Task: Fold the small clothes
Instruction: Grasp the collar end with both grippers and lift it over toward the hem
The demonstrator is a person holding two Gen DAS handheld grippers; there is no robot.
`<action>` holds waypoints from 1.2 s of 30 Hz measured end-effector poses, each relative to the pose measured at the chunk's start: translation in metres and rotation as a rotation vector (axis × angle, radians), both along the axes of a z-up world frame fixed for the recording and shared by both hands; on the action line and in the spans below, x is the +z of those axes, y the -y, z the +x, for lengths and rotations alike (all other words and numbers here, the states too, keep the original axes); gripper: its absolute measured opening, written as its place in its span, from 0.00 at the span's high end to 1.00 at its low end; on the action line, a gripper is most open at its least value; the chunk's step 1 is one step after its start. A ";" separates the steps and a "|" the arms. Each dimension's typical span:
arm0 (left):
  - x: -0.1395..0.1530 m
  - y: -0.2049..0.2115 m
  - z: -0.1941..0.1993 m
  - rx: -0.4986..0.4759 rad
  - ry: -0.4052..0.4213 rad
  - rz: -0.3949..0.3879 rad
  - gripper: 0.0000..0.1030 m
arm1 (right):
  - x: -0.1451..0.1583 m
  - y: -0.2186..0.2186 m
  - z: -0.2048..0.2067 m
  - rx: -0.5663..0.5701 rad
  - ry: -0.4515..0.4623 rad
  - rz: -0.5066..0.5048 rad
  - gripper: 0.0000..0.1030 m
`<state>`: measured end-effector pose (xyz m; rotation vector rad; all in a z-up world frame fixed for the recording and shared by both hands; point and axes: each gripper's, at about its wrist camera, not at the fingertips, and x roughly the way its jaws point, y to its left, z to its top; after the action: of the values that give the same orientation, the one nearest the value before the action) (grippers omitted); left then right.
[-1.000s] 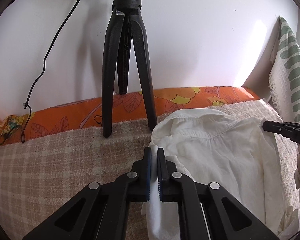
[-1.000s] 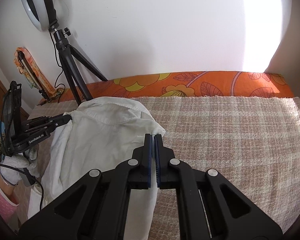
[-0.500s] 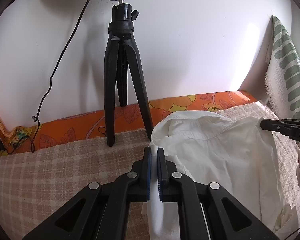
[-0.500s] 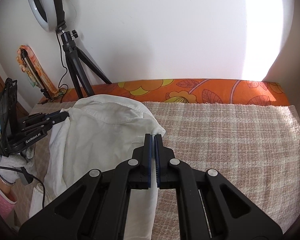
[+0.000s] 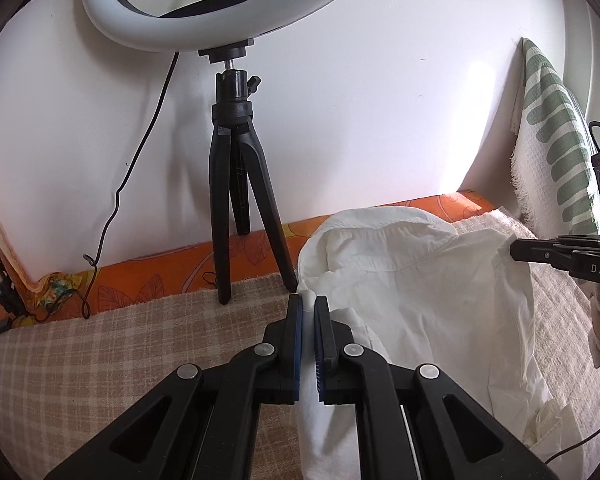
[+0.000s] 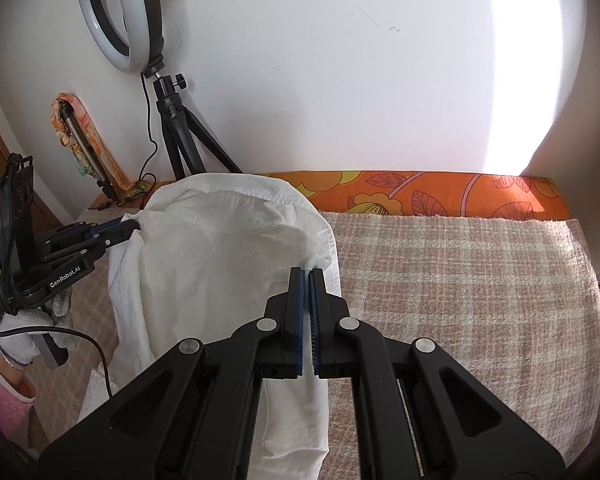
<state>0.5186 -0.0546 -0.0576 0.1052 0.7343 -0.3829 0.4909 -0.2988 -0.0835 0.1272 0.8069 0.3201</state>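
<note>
Shirt (image 5: 412, 304) hung above the checked blanket (image 6: 460, 280), stretched between both grippers | left gripper (image 5: 308, 308) clamped one shoulder | right gripper (image 6: 307, 276) clamped the other | long axis ran gripper to gripper, body drooping toward the blanket.

My left gripper (image 5: 308, 306) is matte black plastic, its two slim fingers (image 5: 294, 320) faced with ribbed blue pads and carried on angled linkage arms fixed by round silver screw heads. My right gripper (image 6: 307, 278) is the same build: black fingers, blue pads, silver pivots. From the right wrist view, white lettering reading "GenRobot.AI" runs along the left unit's side, a black cable trails from it, and my left hand (image 6: 24, 336) wears a white knit glove above a pink dotted sleeve (image 6: 0, 384). From the left wrist view, the right unit shows white letters "DAS".
</note>
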 end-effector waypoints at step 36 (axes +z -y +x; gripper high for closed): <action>0.065 -0.034 -0.151 -0.049 0.054 -0.051 1.00 | 0.077 -0.017 -0.161 0.030 0.093 0.020 0.97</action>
<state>0.3679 -0.0210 0.0076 0.0848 0.6690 -0.4438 0.3304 -0.2818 -0.0069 0.1178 0.7143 0.3599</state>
